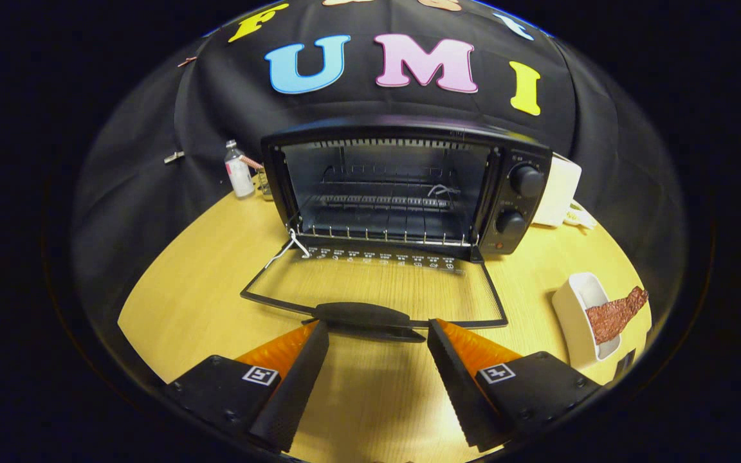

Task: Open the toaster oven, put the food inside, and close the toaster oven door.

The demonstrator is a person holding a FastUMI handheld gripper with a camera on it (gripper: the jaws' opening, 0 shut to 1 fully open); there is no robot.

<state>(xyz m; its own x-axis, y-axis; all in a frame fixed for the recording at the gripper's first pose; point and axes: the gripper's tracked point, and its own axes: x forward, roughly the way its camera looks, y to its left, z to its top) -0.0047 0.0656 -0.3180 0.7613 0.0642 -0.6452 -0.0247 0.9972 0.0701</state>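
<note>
toaster oven straight ahead of the claw, standing on the wooden tabletop against the dark cloth wall. its glass door is folded all the way down, lying flat toward the claw, and the door handle sits just ahead of the fingertips, roughly centred on the gap between them. the claw's fingers are spread apart with nothing between them — bare tabletop shows through the gap, and neither finger touches the handle. inside the oven the wire rack is visible across the cavity, and two round knobs stand one above the other on the panel at its right side. the food, a reddish-brown rough-textured piece, lies in a white dish well off to the right of the claw and to the right of the open door, with one end of the piece sticking out over the dish's far rim. a small bottle with a white label stands to the left of the oven near the wall, and a white box-like object sits just behind the oven on its right — what it is i cannot tell.
</note>
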